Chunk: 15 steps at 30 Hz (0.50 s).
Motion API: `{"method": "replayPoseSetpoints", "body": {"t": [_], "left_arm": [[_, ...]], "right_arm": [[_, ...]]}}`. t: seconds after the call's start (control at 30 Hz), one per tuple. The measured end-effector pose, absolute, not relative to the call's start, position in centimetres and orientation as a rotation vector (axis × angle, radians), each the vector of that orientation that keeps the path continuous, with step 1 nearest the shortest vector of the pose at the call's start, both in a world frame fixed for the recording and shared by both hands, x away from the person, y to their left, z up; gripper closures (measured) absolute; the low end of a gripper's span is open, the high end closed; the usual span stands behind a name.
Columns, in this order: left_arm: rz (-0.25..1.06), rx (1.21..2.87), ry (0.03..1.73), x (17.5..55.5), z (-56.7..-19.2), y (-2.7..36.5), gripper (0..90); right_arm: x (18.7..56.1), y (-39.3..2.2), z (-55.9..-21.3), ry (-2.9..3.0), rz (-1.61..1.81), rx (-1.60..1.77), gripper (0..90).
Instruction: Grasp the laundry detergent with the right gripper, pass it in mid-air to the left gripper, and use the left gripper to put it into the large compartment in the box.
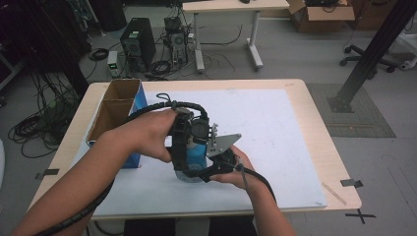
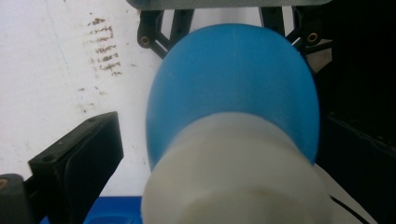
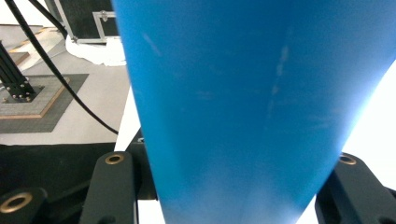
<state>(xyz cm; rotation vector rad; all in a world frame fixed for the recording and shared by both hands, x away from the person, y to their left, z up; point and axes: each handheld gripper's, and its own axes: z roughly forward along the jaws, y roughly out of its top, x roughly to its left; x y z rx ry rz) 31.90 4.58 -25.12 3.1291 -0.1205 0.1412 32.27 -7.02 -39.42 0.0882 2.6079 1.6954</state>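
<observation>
Bottle [image 3: 243, 102] clamped between right tool [image 3: 229, 186] jaws, its white cap amid parted left tool [image 2: 224, 154] jaws.

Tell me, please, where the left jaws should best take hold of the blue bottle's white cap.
Probably on the cap's round side wall, one jaw on each side, coming straight along the bottle's axis as the left gripper faces now. The cap is a plain cylinder, narrower than the blue shoulder behind it, so the jaws could close squarely. The right gripper already clamps the blue body.
</observation>
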Motion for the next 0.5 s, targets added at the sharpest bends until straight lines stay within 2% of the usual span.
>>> {"method": "replayPoseSetpoints", "body": {"t": [0.3, 0.5], "left_arm": [[0.15, 3.137, -0.133, 31.81, -25.3, 4.35, 4.6], [0.173, 3.136, -0.145, 31.71, -25.08, 4.41, 10.1]], "right_arm": [[32.14, -7.04, -39.12, 2.604, 1.688, 0.083, 44.5], [32.05, -7.02, -39.08, 2.602, 1.687, 0.09, 44.5]]}}
